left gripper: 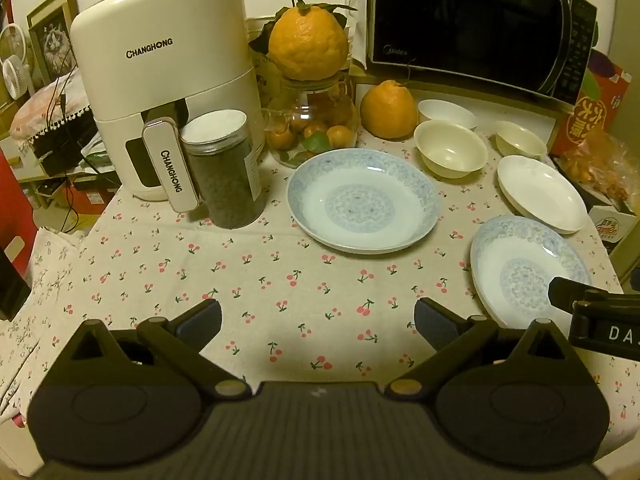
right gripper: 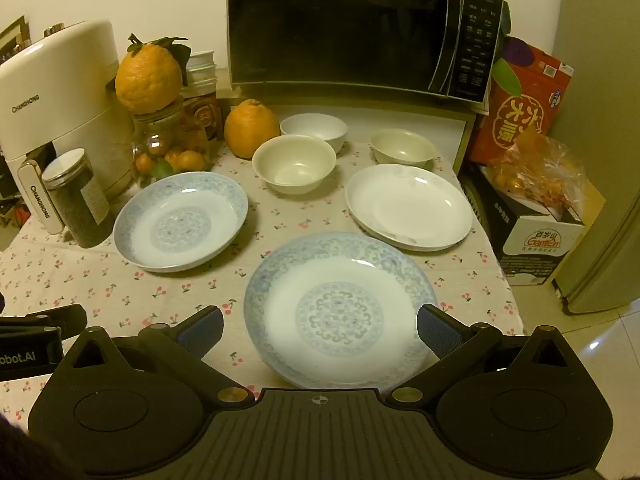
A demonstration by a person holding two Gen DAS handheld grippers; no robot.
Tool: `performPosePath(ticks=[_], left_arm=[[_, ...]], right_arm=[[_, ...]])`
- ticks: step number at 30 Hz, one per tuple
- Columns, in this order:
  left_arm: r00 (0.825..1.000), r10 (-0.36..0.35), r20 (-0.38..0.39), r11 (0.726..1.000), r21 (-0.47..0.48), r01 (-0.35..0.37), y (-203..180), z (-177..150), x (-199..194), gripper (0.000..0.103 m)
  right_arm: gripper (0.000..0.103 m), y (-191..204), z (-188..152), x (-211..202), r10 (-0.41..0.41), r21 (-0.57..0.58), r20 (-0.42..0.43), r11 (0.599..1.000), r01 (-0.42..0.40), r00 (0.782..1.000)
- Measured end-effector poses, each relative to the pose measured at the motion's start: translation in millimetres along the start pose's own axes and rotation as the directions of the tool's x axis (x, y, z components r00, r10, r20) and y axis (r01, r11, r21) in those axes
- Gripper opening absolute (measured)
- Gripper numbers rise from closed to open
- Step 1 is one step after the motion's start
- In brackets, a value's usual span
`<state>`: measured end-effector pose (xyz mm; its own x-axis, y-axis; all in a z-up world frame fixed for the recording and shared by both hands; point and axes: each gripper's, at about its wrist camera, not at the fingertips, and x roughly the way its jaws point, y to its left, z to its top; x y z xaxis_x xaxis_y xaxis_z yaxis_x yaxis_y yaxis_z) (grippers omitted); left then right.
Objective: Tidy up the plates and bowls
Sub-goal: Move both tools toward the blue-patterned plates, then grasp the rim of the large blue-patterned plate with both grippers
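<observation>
Three plates and three bowls lie spread on a cherry-print tablecloth [left gripper: 280,280]. A blue-patterned plate [left gripper: 363,200] [right gripper: 180,220] sits mid-table, a second blue-patterned plate [left gripper: 528,272] [right gripper: 340,308] lies nearer the front right, and a plain white plate [left gripper: 542,194] [right gripper: 408,206] is behind it. Behind them are a cream bowl [left gripper: 450,148] [right gripper: 294,164], a white bowl [left gripper: 446,114] [right gripper: 314,128] and a smaller cream bowl [left gripper: 520,140] [right gripper: 402,148]. My left gripper [left gripper: 318,326] hangs open over bare cloth. My right gripper [right gripper: 320,332] is open above the near blue plate, touching nothing.
A white air fryer [left gripper: 160,80] and a dark-filled jar [left gripper: 224,168] stand at the left. A glass jar of small oranges [left gripper: 316,120] carries a large orange fruit [left gripper: 308,42]; another fruit [left gripper: 388,110] lies beside it. A microwave [right gripper: 360,28] fills the back, boxes [right gripper: 528,216] the right.
</observation>
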<state>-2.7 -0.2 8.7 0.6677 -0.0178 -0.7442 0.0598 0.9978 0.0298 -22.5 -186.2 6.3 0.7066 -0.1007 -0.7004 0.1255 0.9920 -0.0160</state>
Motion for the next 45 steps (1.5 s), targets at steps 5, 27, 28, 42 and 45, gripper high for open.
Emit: performPosePath(ticks=[5,27,28,42,45], left_arm=[[1.000,-0.002,0.004,1.000,0.001,0.002,0.0,-0.6,-0.3,0.103],[1.000,-0.022,0.011,1.000,0.021,0.022,-3.9,1.4,4.5,0.103],[1.000,-0.029,0.007,0.999,0.020,0.029,-3.9,1.9,6.0,0.103],[0.986,-0.155,-0.059,0.977,0.138,0.162,-28.3,15.4,30.4,0.102],[0.972,-0.218,-0.090,0.961,0.154,0.230,-37.1,23.9,39.5,0.101]], right_arm=[[0.103,-0.3,0.2,0.0,-0.002,0.002,0.002,1.000,0.002,1.000],[0.103,-14.8,-2.3,9.8,-0.007,0.008,0.014,1.000,0.007,1.000],[0.103,-16.5,-2.4,9.8,0.007,0.014,0.014,1.000,-0.007,1.000],[0.103,-47.6,15.3,22.8,0.145,0.032,-0.076,0.989,-0.143,0.987],[0.103,-60.8,24.6,37.0,0.168,0.070,-0.111,0.985,-0.161,0.980]])
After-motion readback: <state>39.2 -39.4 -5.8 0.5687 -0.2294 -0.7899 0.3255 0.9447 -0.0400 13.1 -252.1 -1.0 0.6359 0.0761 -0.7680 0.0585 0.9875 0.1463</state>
